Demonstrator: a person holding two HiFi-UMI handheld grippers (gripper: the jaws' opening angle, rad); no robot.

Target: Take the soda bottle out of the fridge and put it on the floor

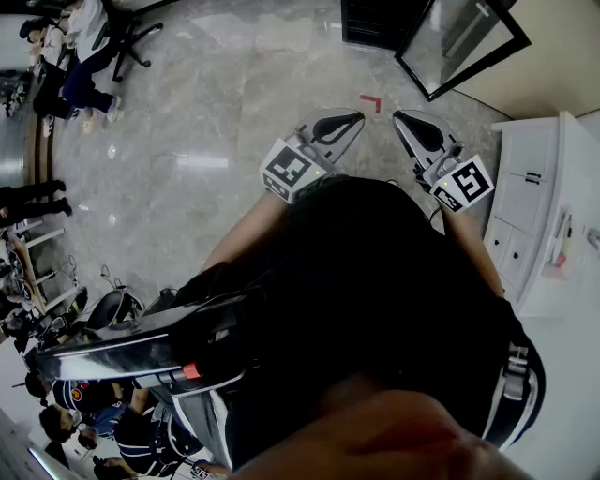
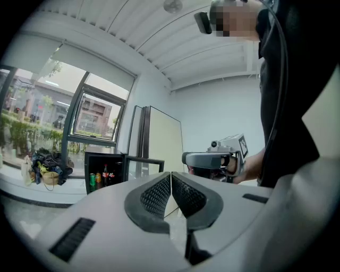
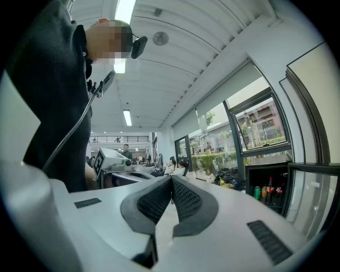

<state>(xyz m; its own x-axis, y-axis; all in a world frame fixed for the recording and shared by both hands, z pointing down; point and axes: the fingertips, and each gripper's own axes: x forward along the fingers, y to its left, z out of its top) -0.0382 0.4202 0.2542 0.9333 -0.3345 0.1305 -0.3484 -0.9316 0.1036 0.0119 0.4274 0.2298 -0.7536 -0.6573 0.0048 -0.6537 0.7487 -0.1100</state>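
The small black fridge (image 2: 101, 171) stands open by the window, some way ahead of me. Inside it a dark soda bottle (image 2: 105, 174) with a red label stands next to a green can (image 2: 91, 180). In the right gripper view the fridge (image 3: 268, 186) sits at the right edge and the soda bottle (image 3: 269, 189) shows among the cans. My left gripper (image 2: 171, 174) is shut with nothing between its pads. My right gripper (image 3: 171, 178) is shut and empty too. In the head view the left gripper (image 1: 356, 118) and the right gripper (image 1: 399, 118) are held side by side at chest height, pointing toward the fridge (image 1: 375, 21).
The fridge's glass door (image 1: 464, 42) is swung open to the right. A white cabinet (image 1: 544, 206) stands along the right. A red corner mark (image 1: 372, 101) lies on the marble floor in front of the fridge. People and chairs (image 1: 75, 56) are at the far left.
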